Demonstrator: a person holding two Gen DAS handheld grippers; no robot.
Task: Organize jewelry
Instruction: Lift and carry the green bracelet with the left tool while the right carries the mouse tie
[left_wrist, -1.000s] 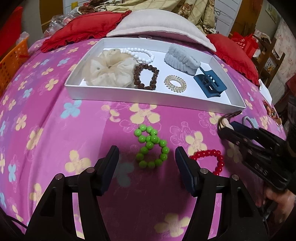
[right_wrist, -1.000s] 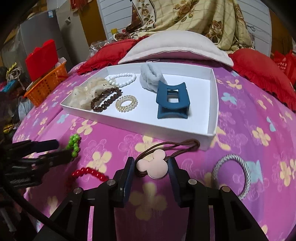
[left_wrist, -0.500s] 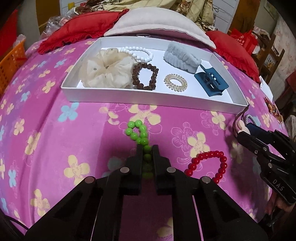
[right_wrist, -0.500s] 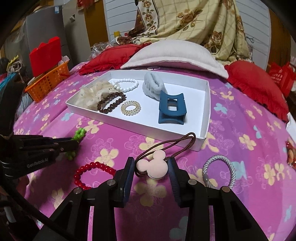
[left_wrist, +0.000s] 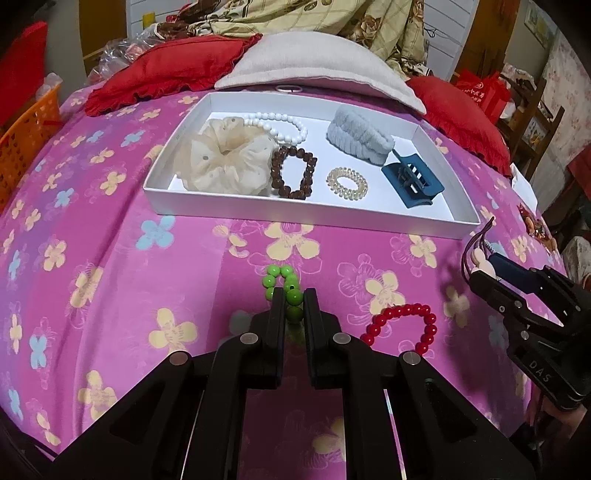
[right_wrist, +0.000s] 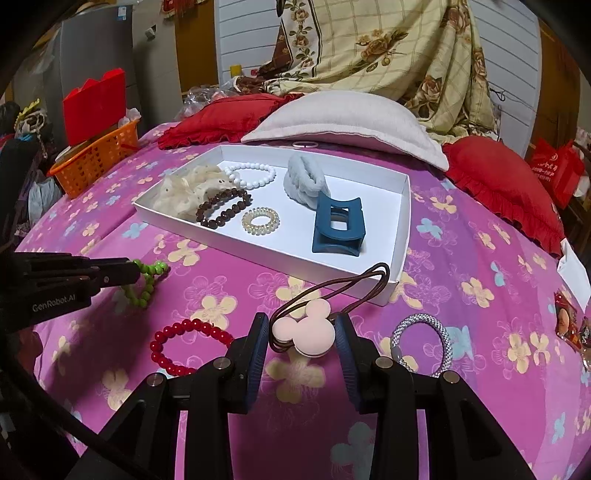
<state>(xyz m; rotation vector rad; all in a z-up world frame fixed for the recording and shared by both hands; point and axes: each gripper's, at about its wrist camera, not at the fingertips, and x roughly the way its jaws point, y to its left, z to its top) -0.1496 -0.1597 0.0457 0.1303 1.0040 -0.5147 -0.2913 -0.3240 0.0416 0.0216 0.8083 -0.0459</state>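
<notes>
My left gripper (left_wrist: 294, 300) is shut on the green bead bracelet (left_wrist: 286, 286), whose far loop pokes out past the fingertips over the pink flowered bedspread. From the right wrist view the same bracelet (right_wrist: 146, 278) hangs from the left gripper (right_wrist: 135, 273). My right gripper (right_wrist: 302, 326) is shut on a pink mouse-head hair tie (right_wrist: 303, 332) with brown elastic loops, held above the bedspread. A white tray (left_wrist: 295, 216) beyond holds a cream scrunchie (left_wrist: 225, 160), white bead bracelet (left_wrist: 284, 125), brown bead bracelet (left_wrist: 293, 173), coil hair tie (left_wrist: 347, 183), grey scrunchie (left_wrist: 356, 136) and blue claw clip (left_wrist: 412, 181).
A red bead bracelet (right_wrist: 186, 345) lies on the bedspread between the grippers. A silver hair tie (right_wrist: 421, 341) lies to the right. Red cushions (right_wrist: 221, 118) and a grey pillow (right_wrist: 343, 122) sit behind the tray. An orange basket (right_wrist: 94, 160) stands at the far left.
My left gripper went from open around the green bracelet to shut on it, squeezing it narrow. My right gripper rose a little with the mouse-head hair tie.
</notes>
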